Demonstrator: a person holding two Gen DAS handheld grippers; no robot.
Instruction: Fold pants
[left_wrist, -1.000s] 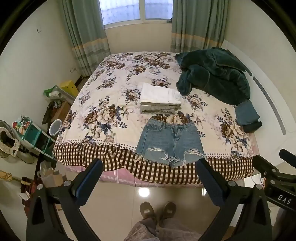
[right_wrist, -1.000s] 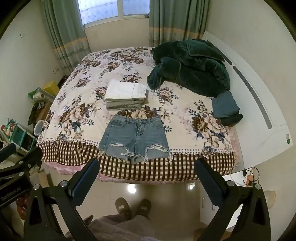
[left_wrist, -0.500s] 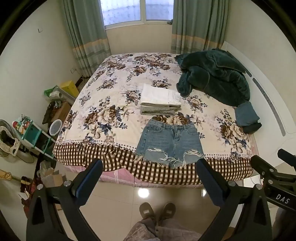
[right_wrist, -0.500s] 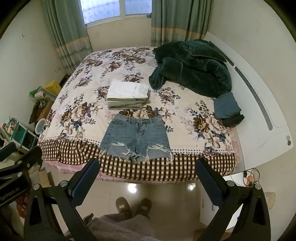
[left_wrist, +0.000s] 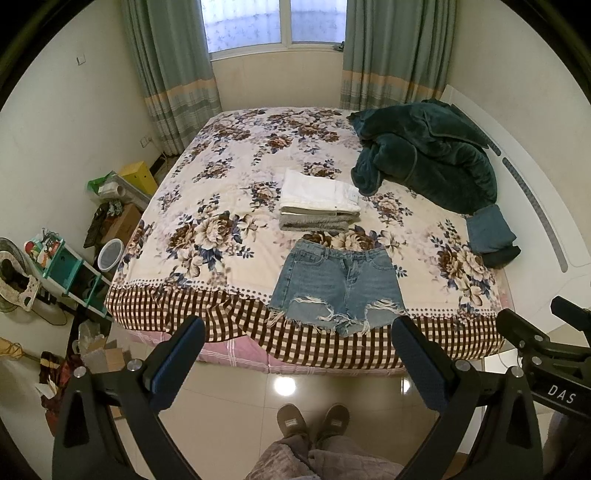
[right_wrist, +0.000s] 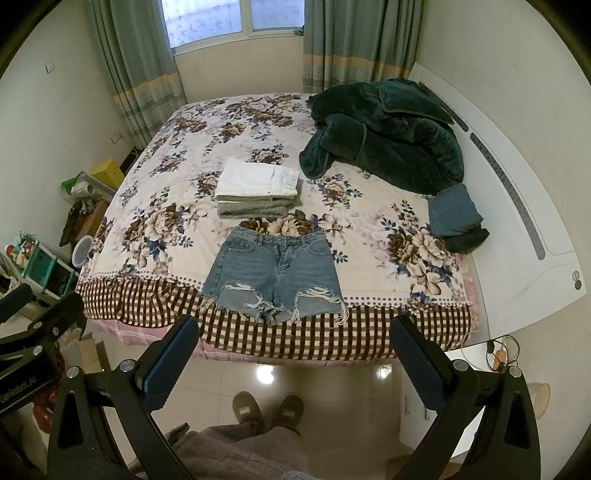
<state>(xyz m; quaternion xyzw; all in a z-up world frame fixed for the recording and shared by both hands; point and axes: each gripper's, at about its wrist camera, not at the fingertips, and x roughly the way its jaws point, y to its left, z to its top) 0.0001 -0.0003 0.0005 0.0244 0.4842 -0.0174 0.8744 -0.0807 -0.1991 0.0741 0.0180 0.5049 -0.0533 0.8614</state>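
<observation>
Light blue denim shorts with frayed hems lie flat and unfolded at the near edge of the floral bed, waistband away from me. They also show in the right wrist view. My left gripper is open and empty, held above the floor in front of the bed, well short of the shorts. My right gripper is open and empty too, at the same distance. Each gripper's body shows at the edge of the other's view.
A stack of folded white and grey garments lies just behind the shorts. A dark green blanket and folded dark clothes sit at the right. Shelves and clutter stand left of the bed. My slippered feet are on the tiled floor.
Both views have shifted slightly, the bed and shorts sitting a little higher in frame. The grippers stay open and nothing on the bed has moved.
</observation>
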